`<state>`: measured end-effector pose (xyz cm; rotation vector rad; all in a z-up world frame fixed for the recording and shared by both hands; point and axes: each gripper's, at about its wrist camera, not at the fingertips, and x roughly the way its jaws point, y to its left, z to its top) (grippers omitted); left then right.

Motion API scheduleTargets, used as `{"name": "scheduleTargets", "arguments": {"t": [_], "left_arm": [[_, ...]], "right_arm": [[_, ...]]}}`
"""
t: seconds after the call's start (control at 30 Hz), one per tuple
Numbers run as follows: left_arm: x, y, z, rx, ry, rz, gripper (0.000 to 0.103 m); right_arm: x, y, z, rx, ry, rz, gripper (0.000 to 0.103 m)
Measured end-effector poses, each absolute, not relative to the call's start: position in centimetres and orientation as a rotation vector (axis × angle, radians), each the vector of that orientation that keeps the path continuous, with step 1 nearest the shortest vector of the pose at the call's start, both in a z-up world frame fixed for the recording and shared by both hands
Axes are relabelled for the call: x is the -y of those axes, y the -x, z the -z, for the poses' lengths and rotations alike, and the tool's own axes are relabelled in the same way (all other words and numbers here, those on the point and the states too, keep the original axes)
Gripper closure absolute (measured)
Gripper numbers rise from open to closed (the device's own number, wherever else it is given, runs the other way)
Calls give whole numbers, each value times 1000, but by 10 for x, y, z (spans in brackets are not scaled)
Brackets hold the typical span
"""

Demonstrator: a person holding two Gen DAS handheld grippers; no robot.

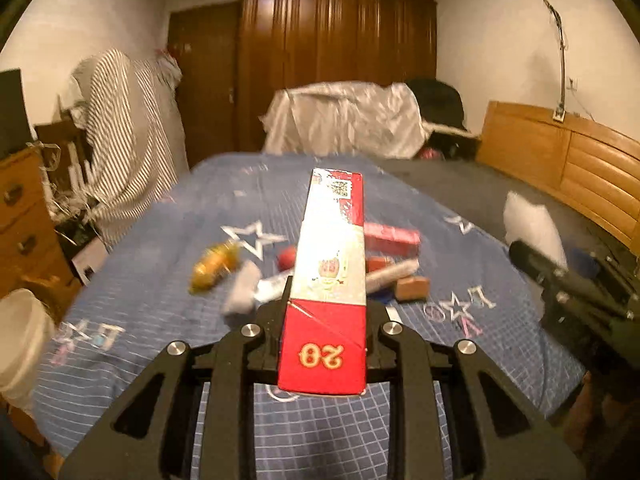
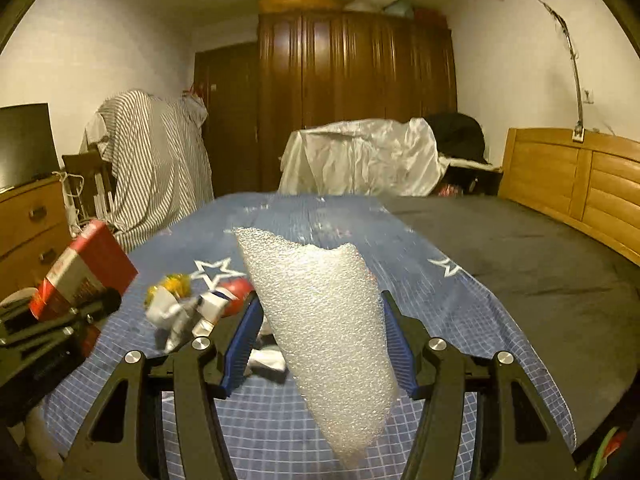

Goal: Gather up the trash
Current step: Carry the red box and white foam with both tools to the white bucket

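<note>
My left gripper (image 1: 326,300) is shut on a long red and white carton (image 1: 330,264) and holds it above the bed; the carton also shows in the right wrist view (image 2: 86,270). My right gripper (image 2: 318,304) is shut on a white foam sheet (image 2: 324,320), seen too at the right of the left wrist view (image 1: 528,224). More trash lies on the blue bedsheet (image 1: 160,280): a yellow wrapper (image 1: 212,266), a crumpled white paper (image 1: 242,288), a pink box (image 1: 390,238), a red ball (image 1: 287,258) and a brown block (image 1: 412,288).
A white bin (image 1: 20,336) stands at the bed's left edge by a wooden dresser (image 1: 24,224). A wooden headboard (image 1: 568,168) runs along the right. A wardrobe (image 1: 336,56) and covered furniture (image 1: 344,120) stand beyond the bed's far end.
</note>
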<state>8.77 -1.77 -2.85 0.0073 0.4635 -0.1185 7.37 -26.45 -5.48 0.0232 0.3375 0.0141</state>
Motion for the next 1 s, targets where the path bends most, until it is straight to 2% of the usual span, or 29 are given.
{"name": "scheduleTargets", "arguments": {"t": [0.37,1.0], "left_arm": [[15,-63,10,-383,-5,126,81],[0,-54,11,-383,10,118,81]], "right_arm": [[249,-28,22,-242,8,-8,43],[238,-27,3,-253,37,-61,43]]}}
